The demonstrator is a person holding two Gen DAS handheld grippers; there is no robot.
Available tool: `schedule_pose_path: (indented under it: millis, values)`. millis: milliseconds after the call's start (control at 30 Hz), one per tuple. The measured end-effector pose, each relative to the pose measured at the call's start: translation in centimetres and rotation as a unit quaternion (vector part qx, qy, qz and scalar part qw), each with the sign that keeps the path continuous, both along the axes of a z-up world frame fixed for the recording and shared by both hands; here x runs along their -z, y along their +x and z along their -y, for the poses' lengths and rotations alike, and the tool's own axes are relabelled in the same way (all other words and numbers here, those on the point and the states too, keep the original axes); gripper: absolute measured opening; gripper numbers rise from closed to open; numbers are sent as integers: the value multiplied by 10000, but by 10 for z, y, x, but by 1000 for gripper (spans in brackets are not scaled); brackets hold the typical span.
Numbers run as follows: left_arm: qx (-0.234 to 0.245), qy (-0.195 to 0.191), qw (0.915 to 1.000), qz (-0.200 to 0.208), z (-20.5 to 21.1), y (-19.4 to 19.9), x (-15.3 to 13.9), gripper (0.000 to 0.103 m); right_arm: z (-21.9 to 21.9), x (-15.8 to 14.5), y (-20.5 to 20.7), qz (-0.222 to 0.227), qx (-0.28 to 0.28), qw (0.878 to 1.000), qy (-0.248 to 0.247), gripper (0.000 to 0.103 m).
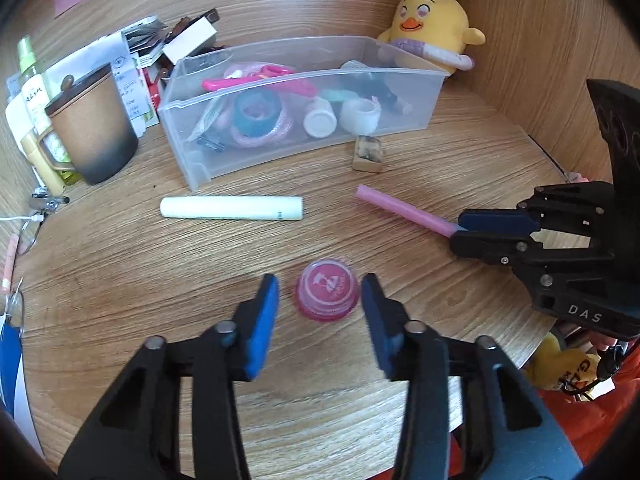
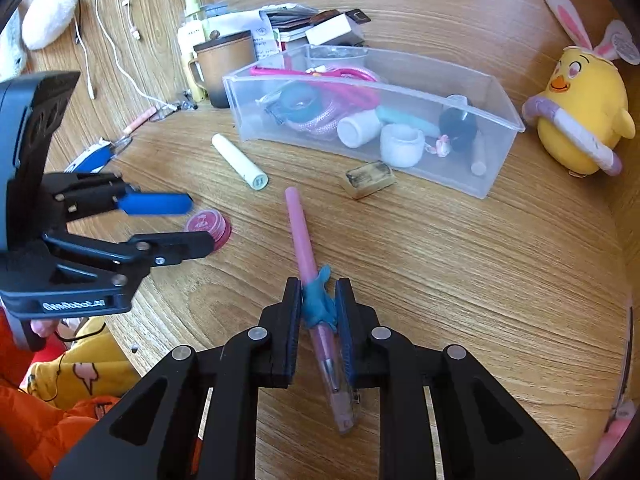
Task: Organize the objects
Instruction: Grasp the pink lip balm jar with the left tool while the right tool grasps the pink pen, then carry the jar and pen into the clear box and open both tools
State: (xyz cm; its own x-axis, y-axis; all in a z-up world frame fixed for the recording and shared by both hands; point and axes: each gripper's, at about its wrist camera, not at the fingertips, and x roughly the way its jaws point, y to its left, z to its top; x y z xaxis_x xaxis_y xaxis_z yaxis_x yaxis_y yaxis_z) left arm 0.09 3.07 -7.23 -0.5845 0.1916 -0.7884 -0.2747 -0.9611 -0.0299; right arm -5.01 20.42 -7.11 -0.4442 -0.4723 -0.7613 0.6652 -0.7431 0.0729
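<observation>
Pink pen (image 2: 306, 256) clamped in right gripper (image 2: 318, 312), fingers level.

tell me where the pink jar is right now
The pink jar sits on the desk between the open fingers of the left hand-held gripper, below the white tube in the left wrist view.

Desk (image 1: 120, 264): matt wood grain; bin (image 1: 400, 92): clear glossy plastic; chick toy (image 2: 580, 120): yellow plush cloth; jar (image 1: 327, 292): glossy pink plastic.
</observation>
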Motion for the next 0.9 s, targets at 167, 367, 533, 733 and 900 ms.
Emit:
schedule_pose_path:
  millis: [167, 367, 533, 733, 900]
  values:
    - [26, 144, 9999, -22, 1, -2, 0, 30, -3, -7, -1, -26, 48, 10000, -76, 12]
    - [-45, 253, 9996, -90, 5, -6, -6, 30, -7, -14, -2, -99, 123, 9997, -201, 12]
    - [-71, 319, 9987, -382, 6, -10, -26, 30, -8, -27, -5, -216, 174, 9989, -374, 12]
    - [-208, 510, 9957, -748, 14, -19, -49, 30, -13, -48, -15, -412, 328, 9960, -718, 12]
    - [-297, 641, 9923, -1020, 20, -31, -70, 30, -14, -66, -23, -647, 436, 9933, -858, 12]
